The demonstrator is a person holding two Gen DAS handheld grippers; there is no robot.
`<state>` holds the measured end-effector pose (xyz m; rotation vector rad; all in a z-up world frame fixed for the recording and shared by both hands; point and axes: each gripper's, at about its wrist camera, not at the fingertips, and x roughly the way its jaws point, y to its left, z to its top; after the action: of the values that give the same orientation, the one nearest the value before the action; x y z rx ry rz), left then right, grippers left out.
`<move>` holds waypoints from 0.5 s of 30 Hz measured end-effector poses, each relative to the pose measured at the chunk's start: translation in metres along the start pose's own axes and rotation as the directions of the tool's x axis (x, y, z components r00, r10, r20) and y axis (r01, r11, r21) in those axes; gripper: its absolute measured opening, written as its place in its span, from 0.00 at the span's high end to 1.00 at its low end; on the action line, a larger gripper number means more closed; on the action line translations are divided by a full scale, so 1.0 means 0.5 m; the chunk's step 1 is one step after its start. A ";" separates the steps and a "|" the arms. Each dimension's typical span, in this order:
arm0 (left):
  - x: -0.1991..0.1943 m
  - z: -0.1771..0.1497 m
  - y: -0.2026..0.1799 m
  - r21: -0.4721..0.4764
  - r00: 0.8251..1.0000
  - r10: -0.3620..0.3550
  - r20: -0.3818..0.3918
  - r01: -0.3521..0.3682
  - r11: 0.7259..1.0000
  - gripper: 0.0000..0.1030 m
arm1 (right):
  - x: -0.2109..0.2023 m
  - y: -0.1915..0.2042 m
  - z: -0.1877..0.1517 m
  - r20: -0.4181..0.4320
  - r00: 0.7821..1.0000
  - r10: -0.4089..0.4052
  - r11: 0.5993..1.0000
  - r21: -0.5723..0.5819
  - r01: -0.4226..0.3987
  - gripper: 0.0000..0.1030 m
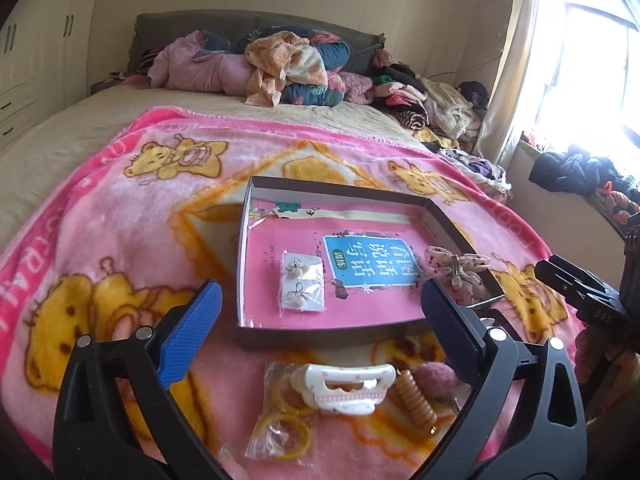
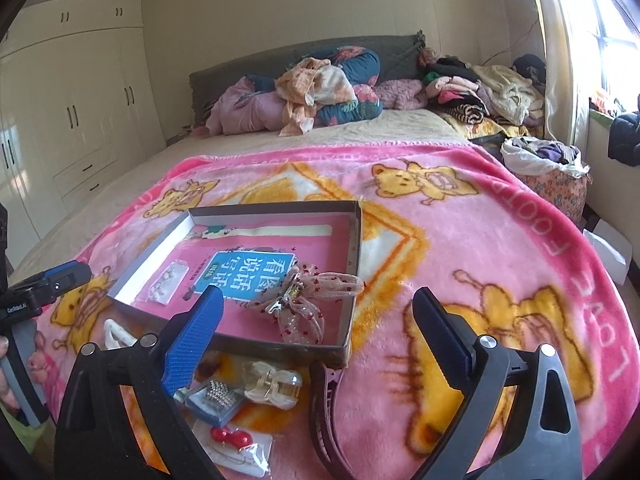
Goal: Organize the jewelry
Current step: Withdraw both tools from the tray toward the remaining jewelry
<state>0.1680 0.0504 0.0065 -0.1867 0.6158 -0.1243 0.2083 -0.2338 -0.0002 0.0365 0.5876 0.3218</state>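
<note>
Both grippers hang wide and empty over the blanket: our left gripper (image 1: 320, 312) spreads its jaws on the near side of the shallow box (image 1: 256, 192), and our right gripper (image 2: 316, 320) does the same at the box's near right corner. Nothing sits between either pair of pads.

Inside the box we already have the earring card (image 1: 302, 286) lying on the pink book (image 1: 372, 260) that lines the floor, and the spotted bow clip (image 2: 304, 300) against the right wall. So we read this as the gap between placements, sorting under way with plenty left.

Still outside, just in front of the box's near wall: the white claw clip (image 1: 344, 388), the bag of yellow hair ties (image 1: 280, 420), the ribbed orange clip (image 1: 414, 404), the clear claw clip (image 2: 274, 386), the sparkly packet (image 2: 216, 398), the red-bead card (image 2: 234, 440) and the dark headband (image 2: 328, 412).

Next, we would drop the left jaws over the white claw clip and close across its narrow body, while the right takes the clear claw. The crinkly bags look slippery, so pinch low.
</note>
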 end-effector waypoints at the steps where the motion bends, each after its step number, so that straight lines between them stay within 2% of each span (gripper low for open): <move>1: -0.004 -0.002 0.000 0.001 1.000 -0.001 0.002 0.001 1.000 0.11 | -0.003 0.002 -0.001 0.003 1.000 0.000 1.000 -0.002 0.000 0.10; 15: -0.036 -0.021 0.006 0.012 1.000 -0.009 0.010 0.009 1.000 0.11 | -0.070 0.040 -0.031 0.043 0.999 0.016 0.999 -0.047 -0.014 0.10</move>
<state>0.1475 0.0552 0.0074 -0.1787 0.6047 -0.1354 0.1664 -0.2264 0.0085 0.0030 0.5372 0.3478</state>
